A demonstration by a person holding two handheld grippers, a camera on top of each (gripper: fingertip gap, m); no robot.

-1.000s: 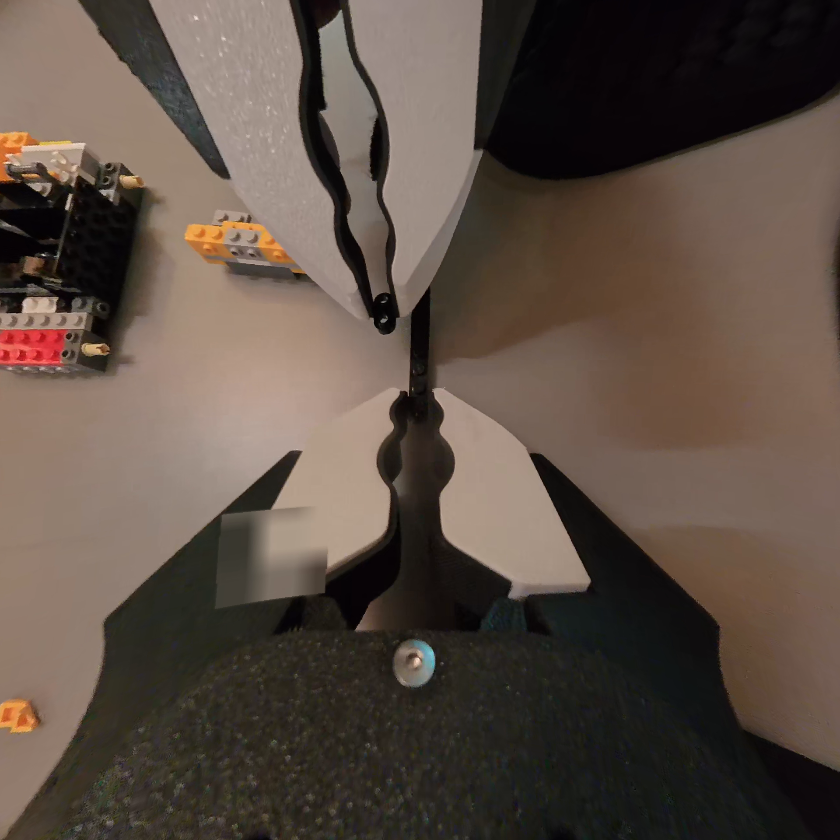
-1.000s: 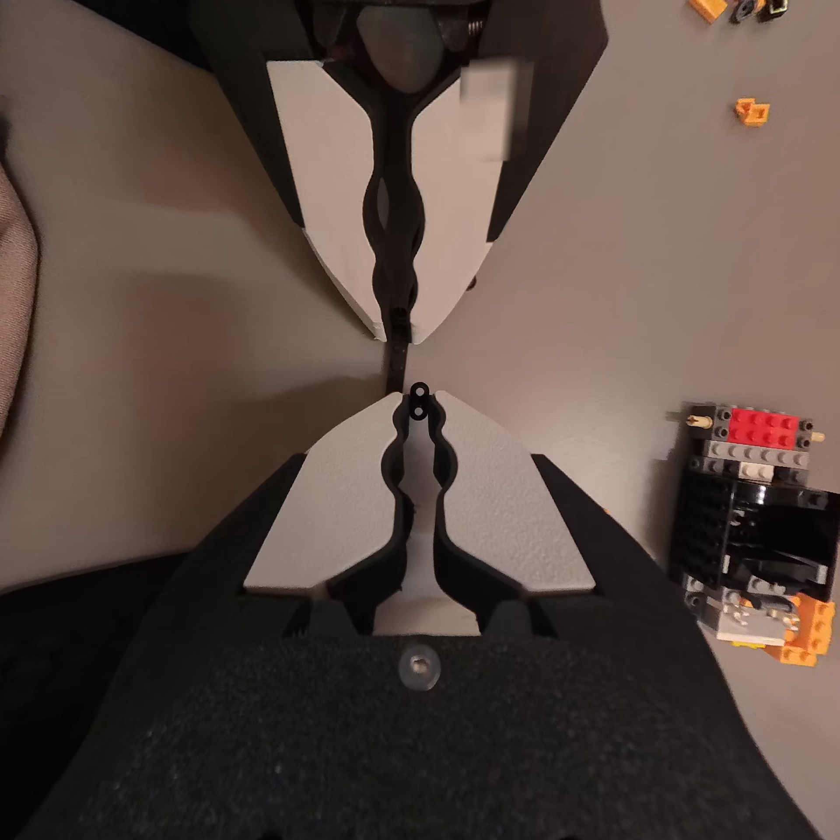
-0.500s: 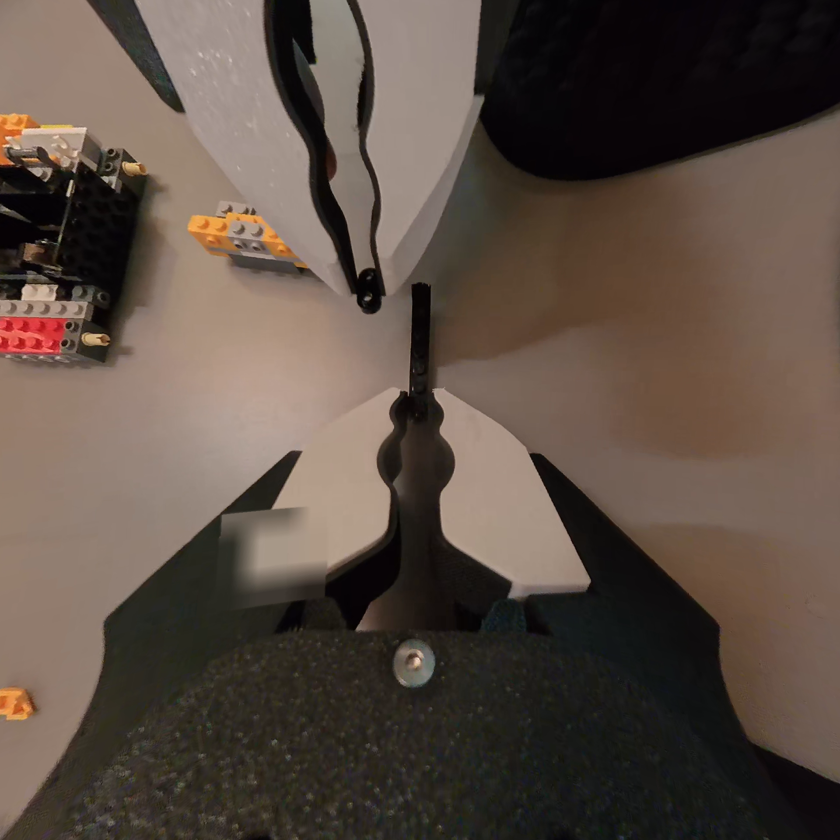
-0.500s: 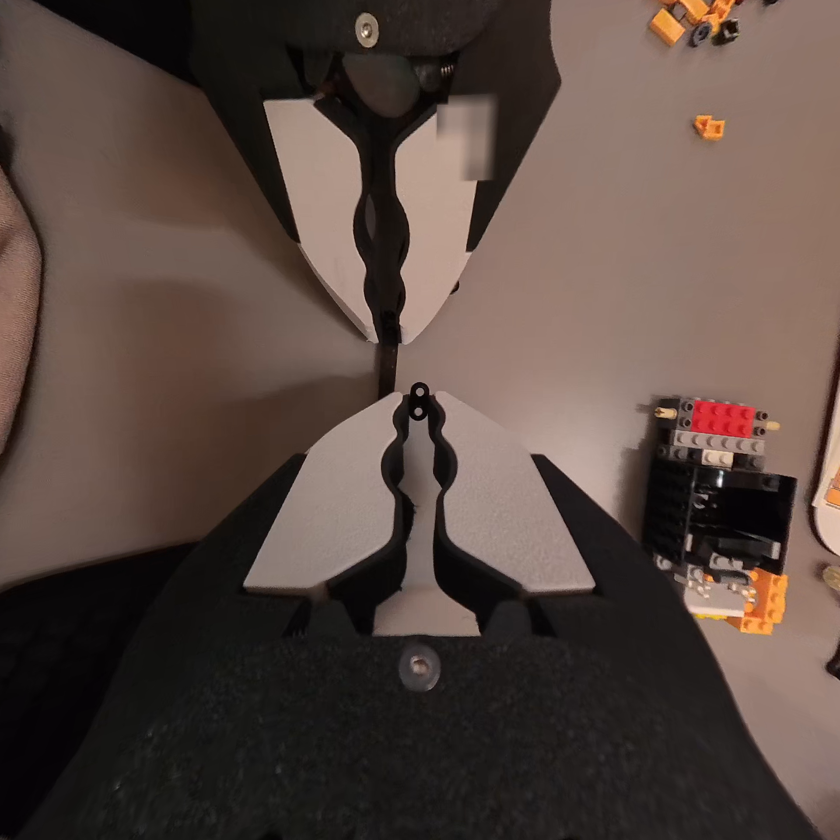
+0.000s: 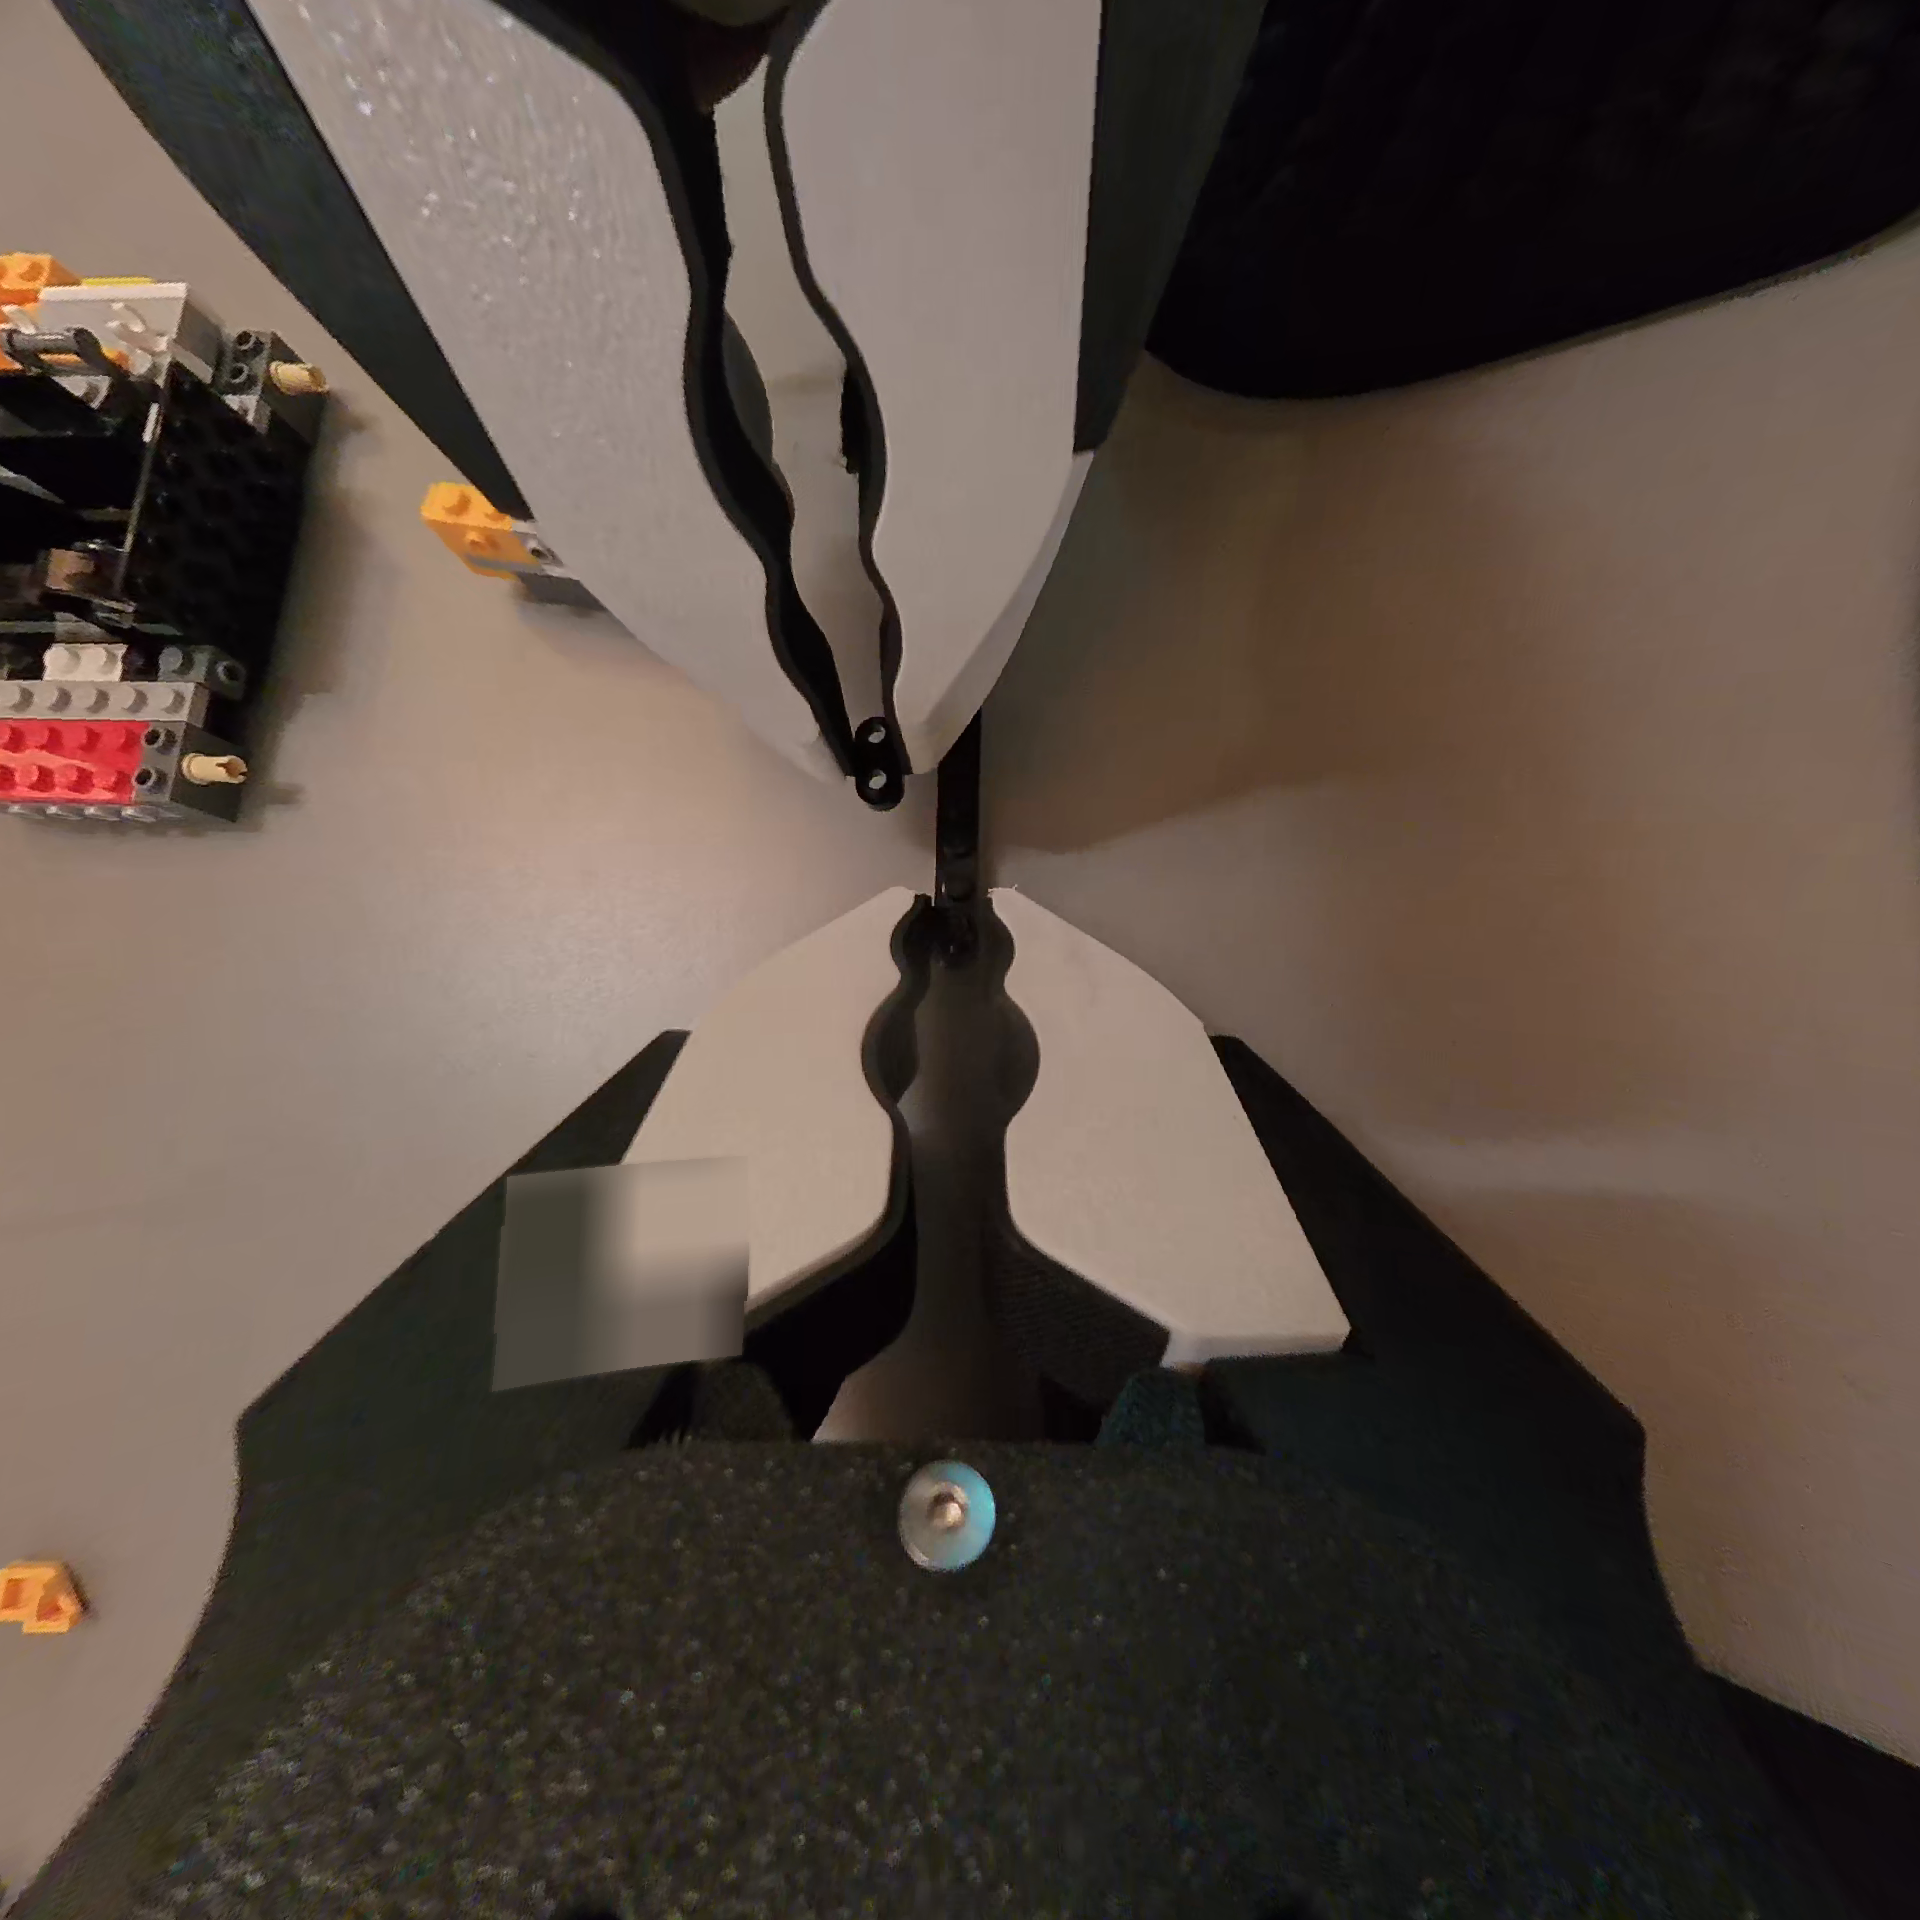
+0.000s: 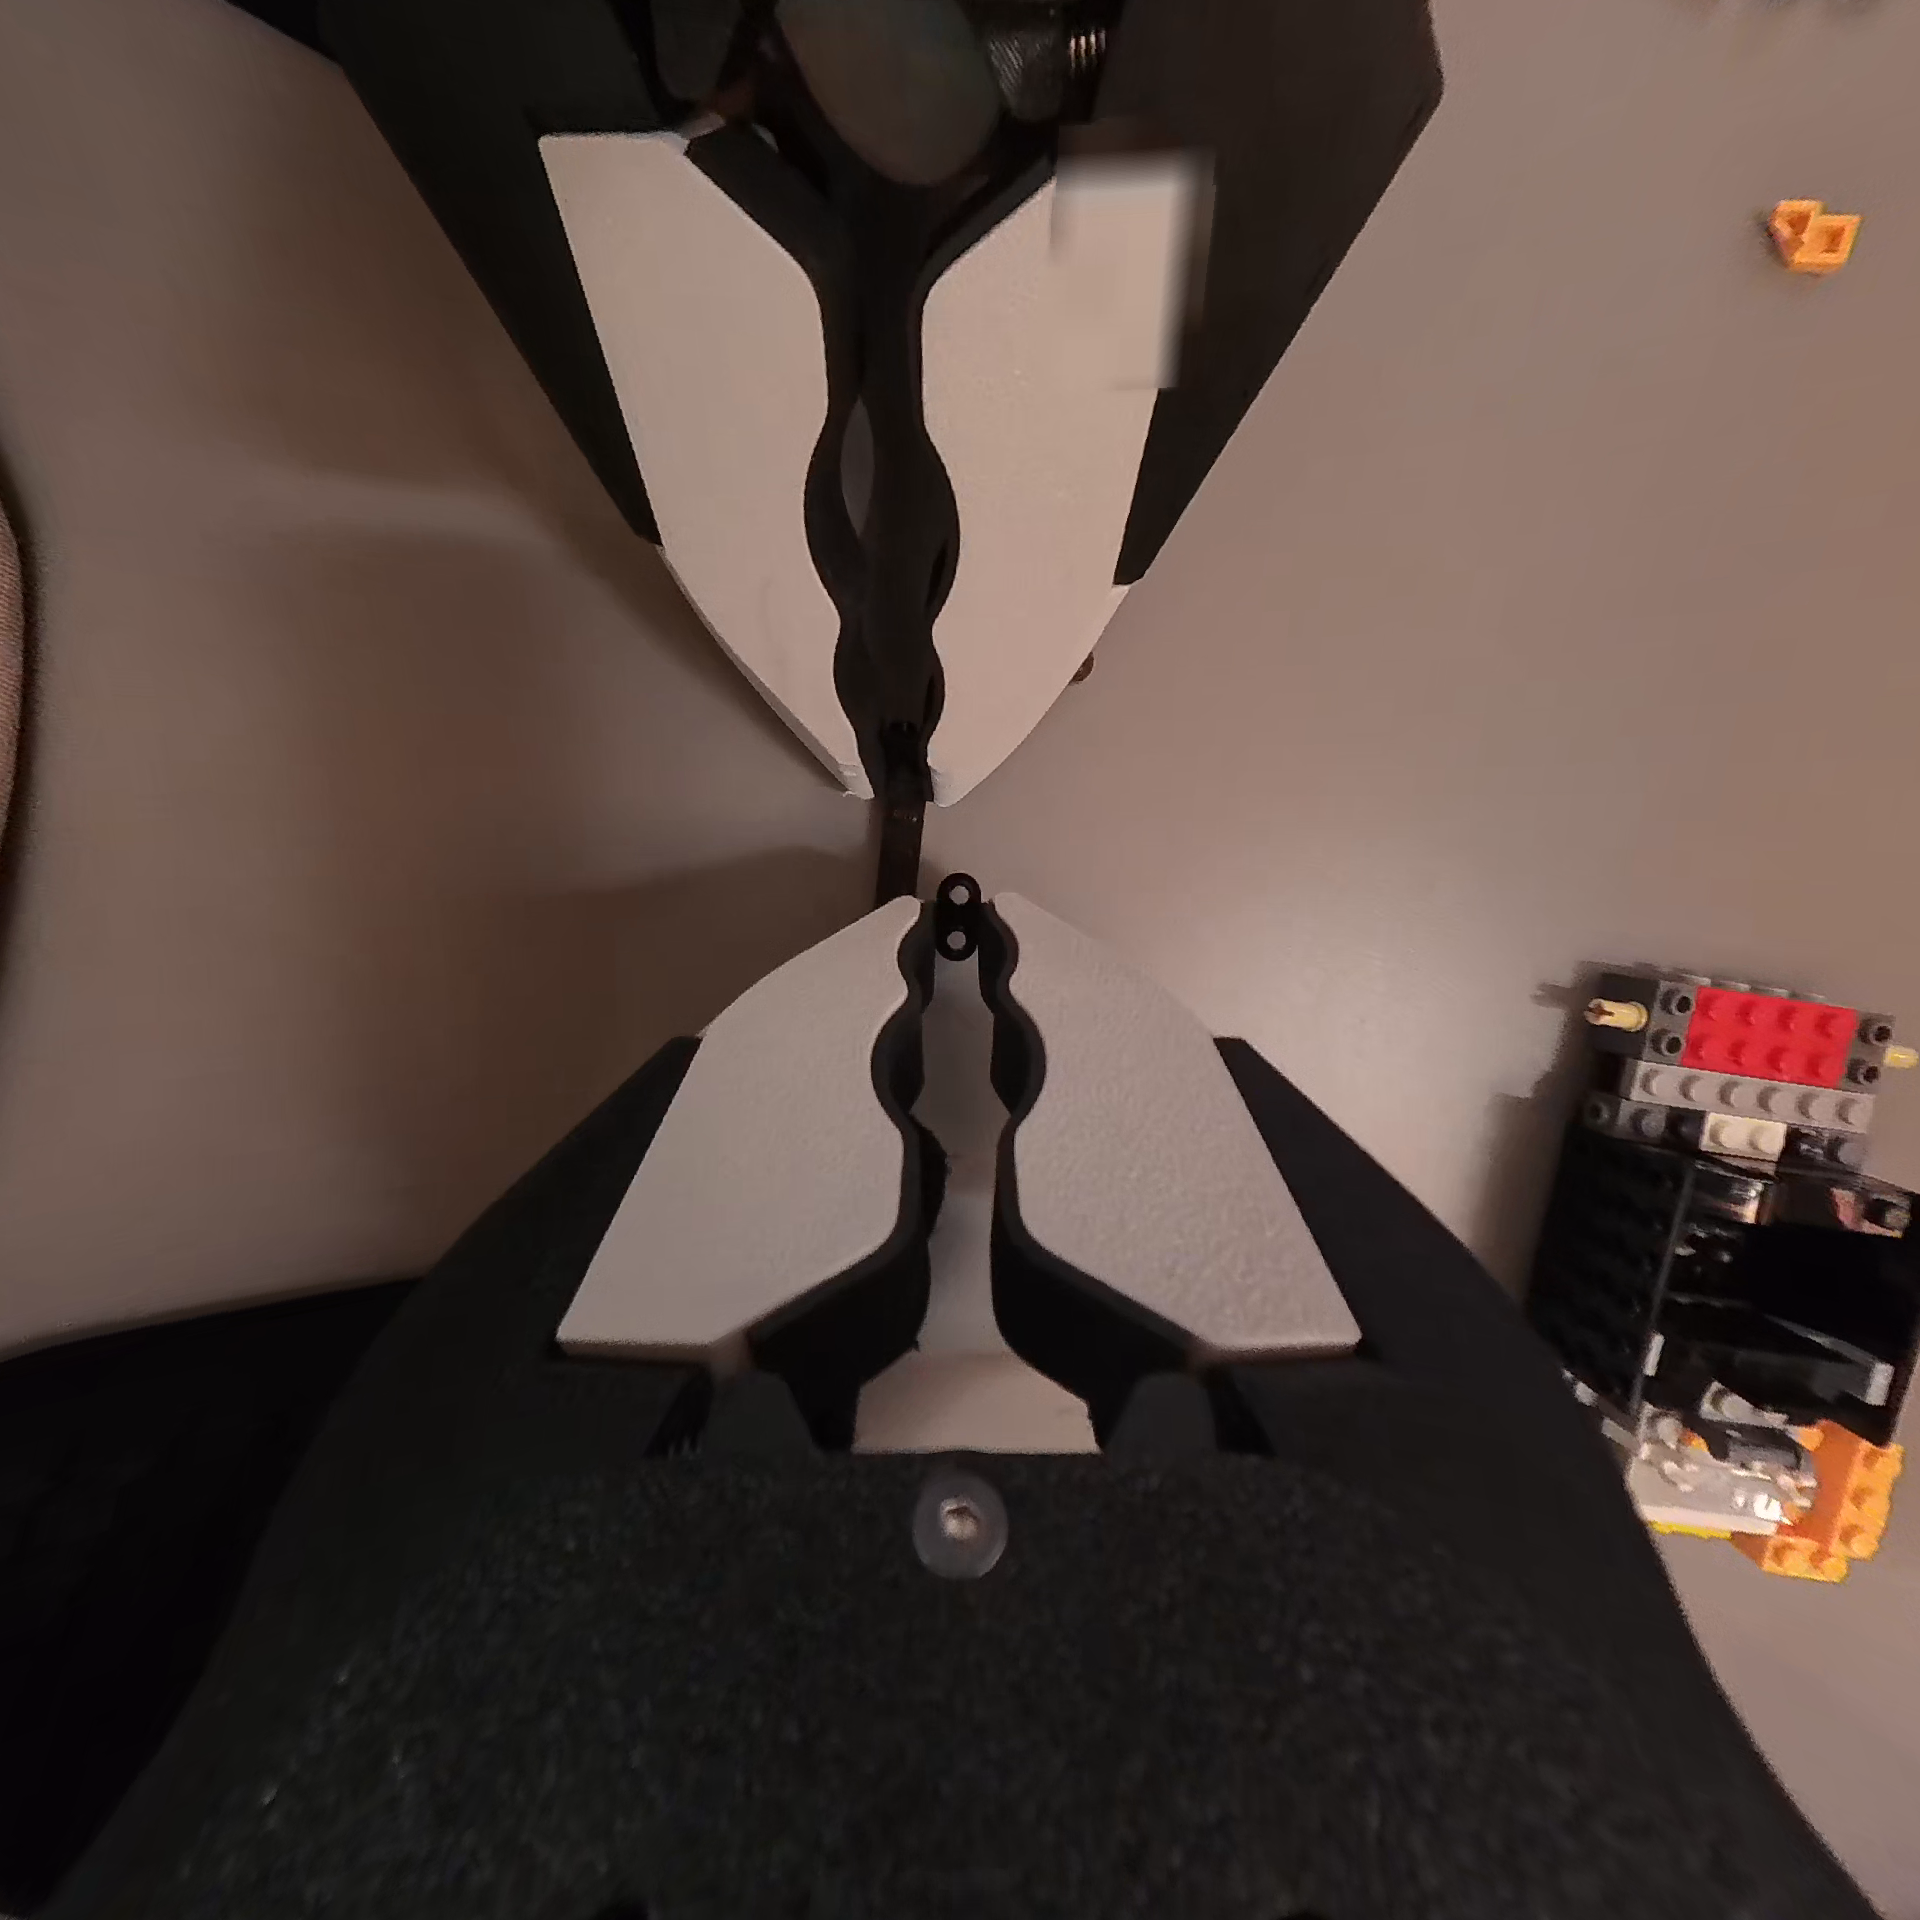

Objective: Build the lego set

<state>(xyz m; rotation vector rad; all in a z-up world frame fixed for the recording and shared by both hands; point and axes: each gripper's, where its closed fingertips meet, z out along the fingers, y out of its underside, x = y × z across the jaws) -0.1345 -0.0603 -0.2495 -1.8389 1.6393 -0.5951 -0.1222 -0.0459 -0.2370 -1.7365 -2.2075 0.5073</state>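
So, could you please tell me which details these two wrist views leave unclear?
- Left wrist view: the orange and grey brick stack is half hidden behind the right gripper.
- Both views: whether the thin black rod touches the small two-hole black link is too small to tell.
- Right wrist view: the black lego model is cut off by the right edge.

The black, red and grey brick-built model [image 5: 114, 582] runs off the left edge. The small orange-and-grey brick cluster [image 5: 483, 530] sits half behind the right gripper [image 5: 883, 764]. The model's far corner [image 6: 1766, 1278] is clipped in the right wrist view.
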